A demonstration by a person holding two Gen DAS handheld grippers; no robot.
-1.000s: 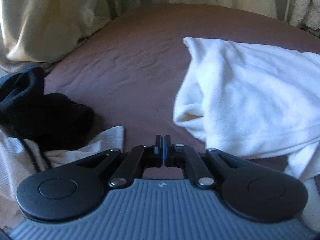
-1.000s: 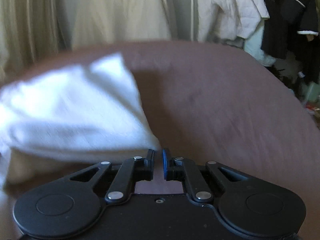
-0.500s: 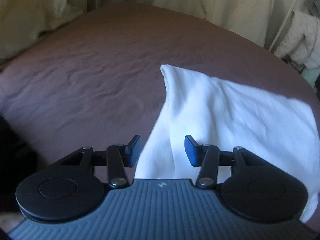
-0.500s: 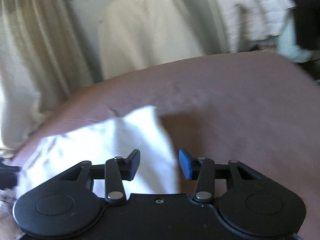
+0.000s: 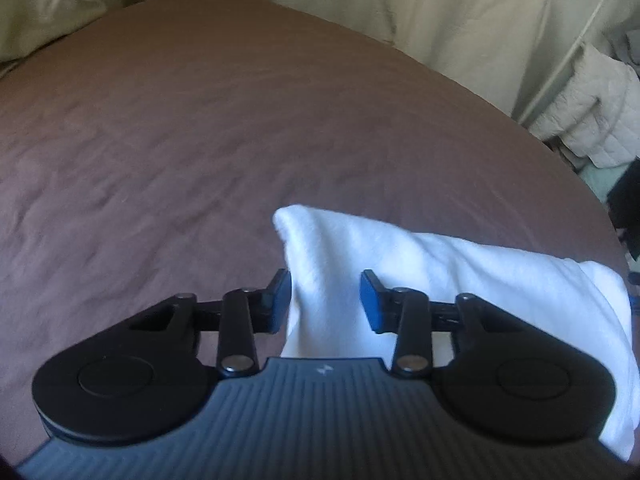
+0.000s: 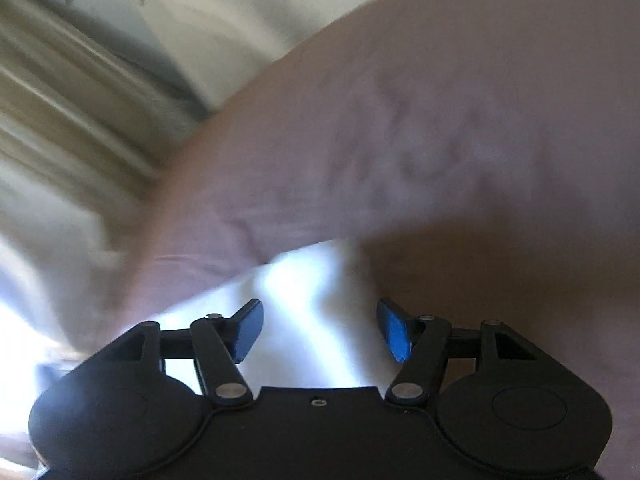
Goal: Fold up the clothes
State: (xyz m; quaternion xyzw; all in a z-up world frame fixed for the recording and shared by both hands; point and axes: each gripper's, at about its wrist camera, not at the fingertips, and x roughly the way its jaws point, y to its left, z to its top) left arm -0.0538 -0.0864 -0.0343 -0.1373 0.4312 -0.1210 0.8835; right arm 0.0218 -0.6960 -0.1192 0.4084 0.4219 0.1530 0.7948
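Now both tongs gaping over white garment (image 5: pixel 460 276) on bed (image 5: pixel 200 140).

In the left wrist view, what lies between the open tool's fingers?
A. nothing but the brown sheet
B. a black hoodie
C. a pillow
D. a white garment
D: the left tool stands open with the white garment between its fingers, on the brown sheet.
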